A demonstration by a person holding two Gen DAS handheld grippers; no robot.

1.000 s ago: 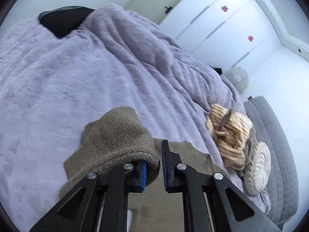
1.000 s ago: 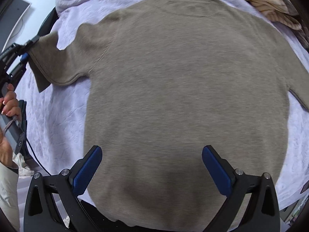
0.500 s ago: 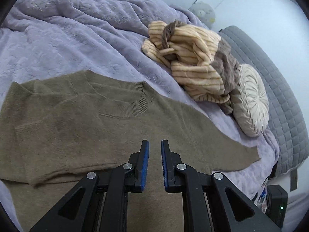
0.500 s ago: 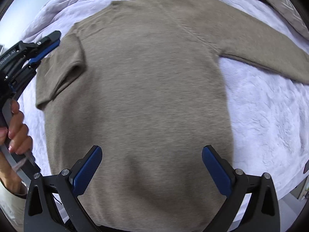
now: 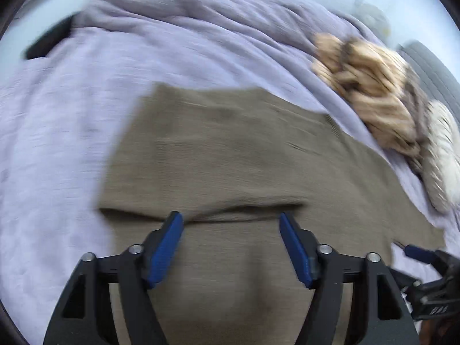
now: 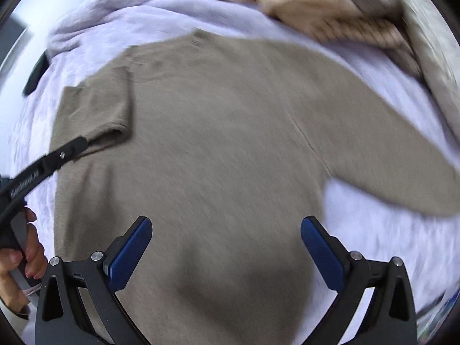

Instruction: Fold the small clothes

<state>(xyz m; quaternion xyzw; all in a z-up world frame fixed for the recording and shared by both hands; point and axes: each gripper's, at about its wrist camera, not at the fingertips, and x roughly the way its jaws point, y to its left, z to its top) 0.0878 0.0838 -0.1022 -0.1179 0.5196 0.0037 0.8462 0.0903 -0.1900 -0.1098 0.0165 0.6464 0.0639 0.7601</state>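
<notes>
An olive-brown sweater (image 6: 218,149) lies flat on the lilac blanket (image 6: 382,238), front down. Its left sleeve (image 6: 97,112) is folded in over the body; its right sleeve (image 6: 402,166) stretches out to the right. In the left wrist view the sweater (image 5: 230,166) shows the folded sleeve's edge just ahead of my left gripper (image 5: 231,230), which is open and empty above it. My right gripper (image 6: 227,230) is open and empty over the sweater's lower body. The left gripper also shows in the right wrist view (image 6: 74,146), by the folded sleeve. Both views are blurred.
A pile of striped beige clothes (image 5: 371,92) and a round cream cushion (image 5: 442,155) lie at the blanket's right side, beside a grey headboard (image 5: 431,63). A dark object (image 5: 46,43) sits at the far left of the bed.
My left gripper laid the left sleeve across the sweater's body, let it go and opened. The right gripper stayed open and shifted over the sweater.
</notes>
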